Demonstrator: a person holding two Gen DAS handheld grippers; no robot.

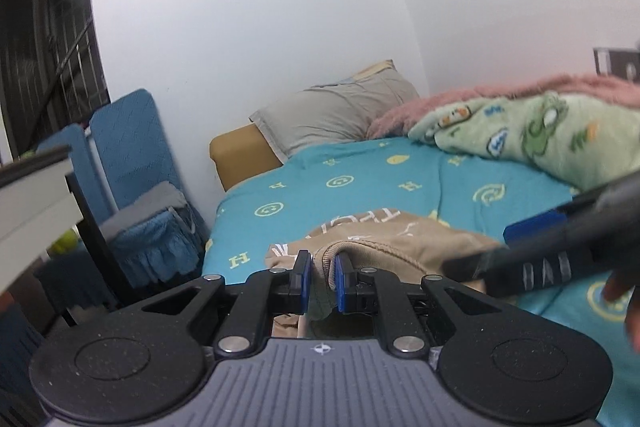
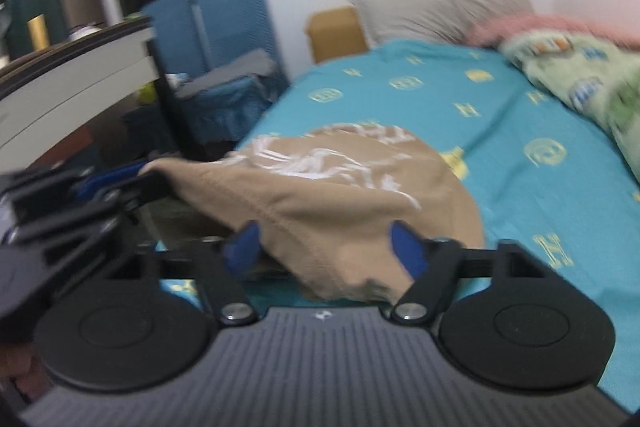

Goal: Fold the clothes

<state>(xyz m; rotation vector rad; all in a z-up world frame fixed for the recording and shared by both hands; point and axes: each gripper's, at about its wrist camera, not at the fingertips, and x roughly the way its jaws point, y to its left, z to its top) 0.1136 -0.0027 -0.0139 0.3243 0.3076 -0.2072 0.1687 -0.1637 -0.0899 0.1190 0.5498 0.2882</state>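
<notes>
A tan garment (image 2: 320,187) with white lettering lies on a turquoise sheet (image 2: 500,131) patterned in pale yellow.

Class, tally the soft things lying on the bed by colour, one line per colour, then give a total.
Tan garment: 1
Grey pillow: 1
Green cartoon blanket: 1
Pink fluffy blanket: 1
Total: 4

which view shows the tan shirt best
The right wrist view: the tan shirt spreads across the frame with its white print, one corner lifted by the left tongs. The left wrist view shows only a bunched edge pinched near the lens.
</notes>
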